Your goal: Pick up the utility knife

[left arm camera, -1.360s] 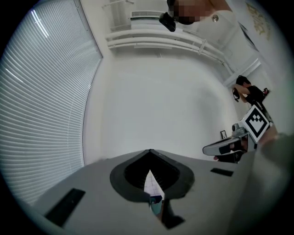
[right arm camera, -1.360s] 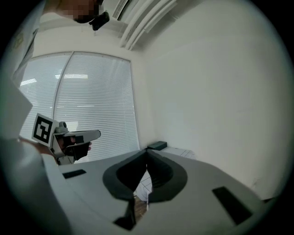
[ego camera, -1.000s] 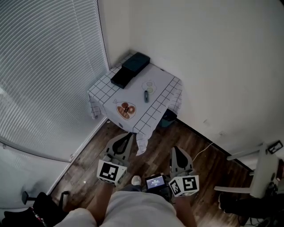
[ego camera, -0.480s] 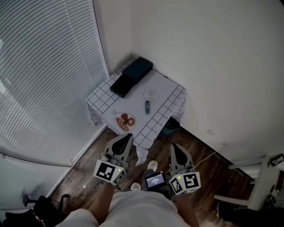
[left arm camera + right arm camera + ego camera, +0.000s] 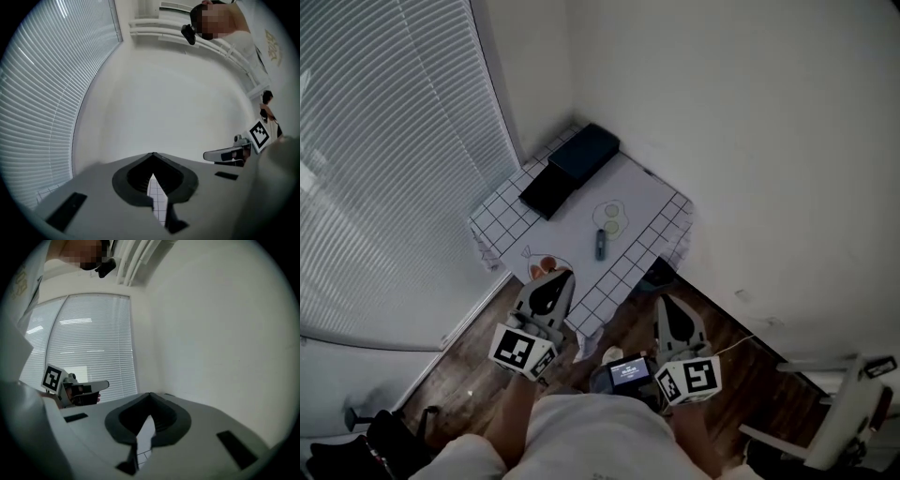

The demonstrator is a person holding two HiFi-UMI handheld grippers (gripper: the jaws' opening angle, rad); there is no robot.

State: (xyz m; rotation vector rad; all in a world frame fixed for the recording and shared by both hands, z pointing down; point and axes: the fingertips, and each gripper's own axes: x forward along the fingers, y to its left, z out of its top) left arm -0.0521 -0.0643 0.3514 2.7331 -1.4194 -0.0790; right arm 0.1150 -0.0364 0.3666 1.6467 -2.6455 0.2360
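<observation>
- Since the earlier frames, both grippers have come closer to the table (image 5: 649, 199). It now fills the middle of the head view, and its near corner sits under the left gripper (image 5: 560, 276).
- We see the left gripper's tips now overlapping that near corner, covering part of the orange food (image 5: 545, 265) that showed whole before.
- We find the utility knife (image 5: 600, 244) lying flat on the checked cloth, near the centre of the frame. It is just below a small plate (image 5: 611, 215) that holds two pale rounds.
- The knife sits up and to the right of the left gripper's tips and up and to the left of the right gripper (image 5: 664, 303). Neither gripper touches it.
- In its own view, the left gripper is clenched, tips together with nothing between them. Only a sliver of checked cloth shows through the gap behind the tips.
- The right gripper is clenched the same way and is also empty.
- At the table's far end, a dark box (image 5: 584, 152) lies beside a black box (image 5: 547, 190), both towards the upper middle of the frame.
- Blinds (image 5: 384, 159) fill the left side of the frame, and a wooden floor (image 5: 473, 361) shows at the lower left.
- A small screen (image 5: 629, 371) glows between the two marker cubes at the bottom.
</observation>
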